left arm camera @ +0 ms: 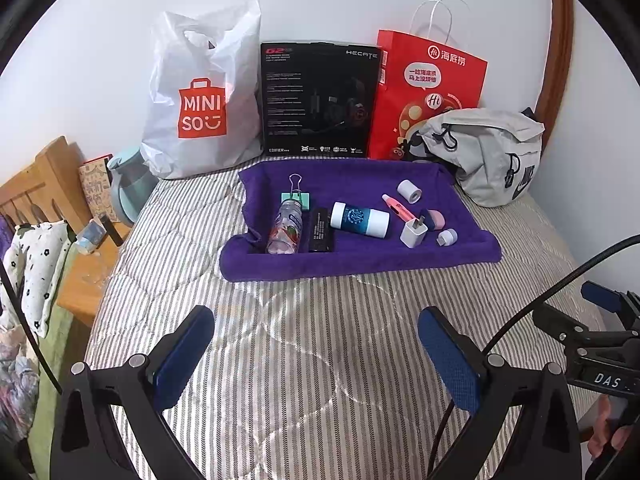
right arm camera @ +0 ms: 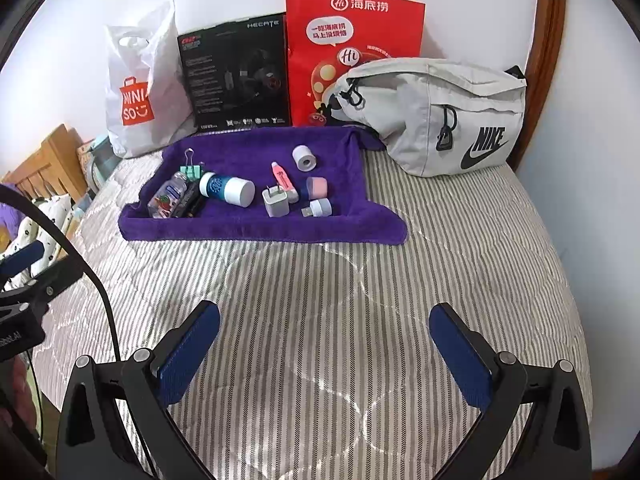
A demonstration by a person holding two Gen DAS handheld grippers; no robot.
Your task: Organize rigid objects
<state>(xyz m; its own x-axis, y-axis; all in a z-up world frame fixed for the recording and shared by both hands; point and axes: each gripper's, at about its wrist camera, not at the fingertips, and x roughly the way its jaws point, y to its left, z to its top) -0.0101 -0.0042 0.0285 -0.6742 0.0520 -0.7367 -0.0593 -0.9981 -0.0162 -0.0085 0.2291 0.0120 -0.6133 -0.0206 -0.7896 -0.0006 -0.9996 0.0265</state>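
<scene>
Both spread wide over the striped bedcover (right arm camera: 460, 240), gripping nothing: left gripper (left arm camera: 316, 354), right gripper (right arm camera: 325, 350). Ahead on the purple towel (right arm camera: 240, 228) (well apart from both): clear bottle (left arm camera: 285, 226), white-capped jar (left arm camera: 360, 219), charger plug (left arm camera: 412, 232), pink marker (left arm camera: 394, 204), green clip (left arm camera: 297, 196)

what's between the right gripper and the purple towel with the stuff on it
Only bare striped bedcover lies between the open right gripper and the purple towel; the right wrist view shows it.
</scene>
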